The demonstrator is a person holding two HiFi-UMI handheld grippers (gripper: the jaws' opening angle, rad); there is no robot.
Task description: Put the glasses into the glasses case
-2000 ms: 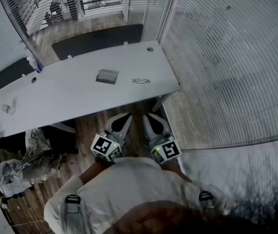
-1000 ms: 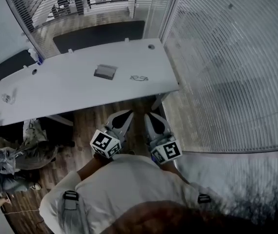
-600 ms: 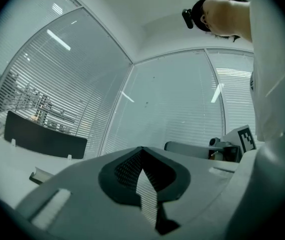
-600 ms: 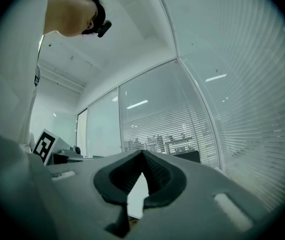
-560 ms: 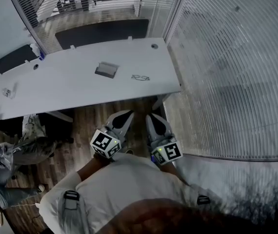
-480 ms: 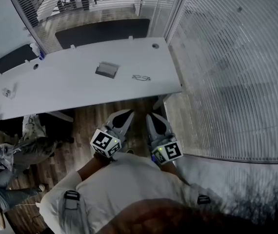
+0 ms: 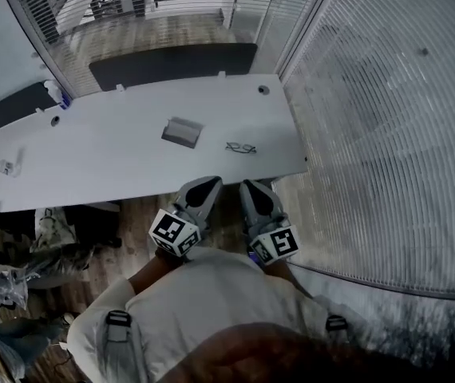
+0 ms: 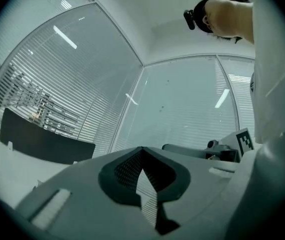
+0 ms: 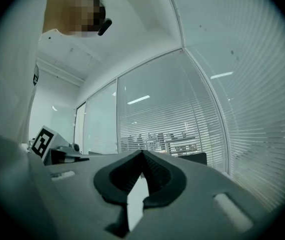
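On the white table (image 7: 116,162) the glasses (image 7: 241,148) lie unfolded-looking and small toward the right-hand end, near the front edge. The grey glasses case (image 7: 182,132) sits to their left and a little farther back, near them but clearly apart; whether its lid is up cannot be told from the head view. Both grippers are held side by side in front of the person's white shirt (image 7: 211,302), pointing toward the table, with their tips just at its near edge and above the wooden floor (image 7: 132,214). They are well short of the glasses and the case. The left gripper (image 7: 203,188) has its jaws brought together, the dark pads meeting at the tip with nothing between them, as its own view shows (image 8: 142,154). The right gripper (image 7: 255,194) is likewise closed and empty, its pads meeting at the tip (image 9: 142,156). Both gripper views look past the jaws at glass walls with slatted blinds (image 9: 242,109). A dark panel (image 7: 172,62) runs along the table's far side.
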